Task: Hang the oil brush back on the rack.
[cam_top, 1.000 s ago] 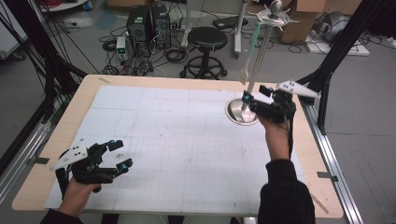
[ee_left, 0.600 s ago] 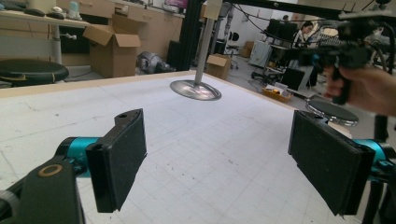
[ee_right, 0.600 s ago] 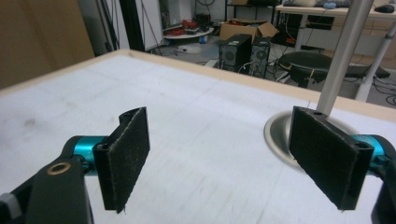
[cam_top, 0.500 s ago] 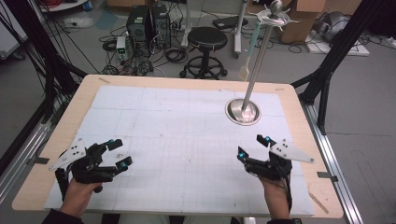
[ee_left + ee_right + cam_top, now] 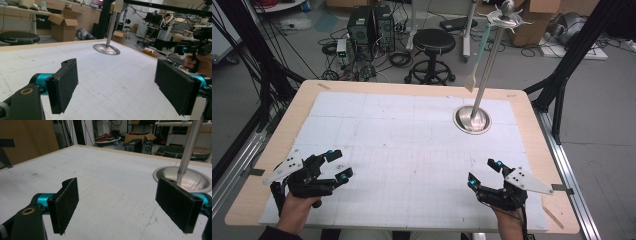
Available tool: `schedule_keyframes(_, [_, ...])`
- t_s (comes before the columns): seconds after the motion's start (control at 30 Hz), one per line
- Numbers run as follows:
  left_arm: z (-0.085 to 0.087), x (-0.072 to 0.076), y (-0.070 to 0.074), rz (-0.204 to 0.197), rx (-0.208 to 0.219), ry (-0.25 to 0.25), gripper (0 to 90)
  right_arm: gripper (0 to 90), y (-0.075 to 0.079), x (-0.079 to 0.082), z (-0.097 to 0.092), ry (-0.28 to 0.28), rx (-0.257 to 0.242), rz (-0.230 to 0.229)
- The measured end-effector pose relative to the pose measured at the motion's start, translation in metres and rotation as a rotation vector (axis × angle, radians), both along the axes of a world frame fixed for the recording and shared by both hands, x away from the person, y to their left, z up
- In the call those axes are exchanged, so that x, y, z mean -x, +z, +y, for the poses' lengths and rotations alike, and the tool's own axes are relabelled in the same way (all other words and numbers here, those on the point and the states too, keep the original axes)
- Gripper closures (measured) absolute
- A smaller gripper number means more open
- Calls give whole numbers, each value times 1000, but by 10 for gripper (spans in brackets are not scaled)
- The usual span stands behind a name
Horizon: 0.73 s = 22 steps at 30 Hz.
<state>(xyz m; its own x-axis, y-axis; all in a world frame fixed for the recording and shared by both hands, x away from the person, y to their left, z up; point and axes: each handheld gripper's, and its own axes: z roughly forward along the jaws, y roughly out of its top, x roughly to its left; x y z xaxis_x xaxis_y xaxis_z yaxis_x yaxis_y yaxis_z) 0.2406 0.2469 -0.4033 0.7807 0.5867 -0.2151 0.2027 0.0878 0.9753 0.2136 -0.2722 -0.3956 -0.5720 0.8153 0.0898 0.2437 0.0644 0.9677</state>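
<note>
Both tools rest low over the near edge of the surface, and neither has hold of anything. The right tool has just been opening; its jaws now stand wide with only bare mat between them. The left tool is equally wide and empty.

The stand sits ahead of the right tool and slightly off to one side, well apart from it. A spatula hangs from a hook at the top of the stand's thin pole, far above either tool.

The risk lies in that stand. It is tall, with weight hung high, so a sideways knock from the right tool on a return reach could rock the base and set the spatula swinging or drop it off its hook. Pulling the spatula outward instead of lifting it clear would likely tip the stand the same way. The trailing cable behind the right hand might also snag the surface edge and jerk the reach off line.
</note>
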Motion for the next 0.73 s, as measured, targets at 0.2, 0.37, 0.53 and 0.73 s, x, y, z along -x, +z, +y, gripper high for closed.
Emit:
schedule_keyframes(0.2, [-1, 0, -1, 4, -10, -4, 193, 175, 1, 1, 1, 0, 16, -8])
schedule_keyframes(0.37, [-1, 0, -2, 8, -17, 2, 193, 175, 1, 1, 3, 5, 66, -9])
schedule_keyframes(0.53, [-2, 0, -2, 6, -20, 0, 193, 175, 1, 1, 3, 4, 69, -10])
schedule_keyframes(0.73, [-2, 0, -3, 8, -21, 1, 193, 176, 1, 1, 3, 7, 72, -9])
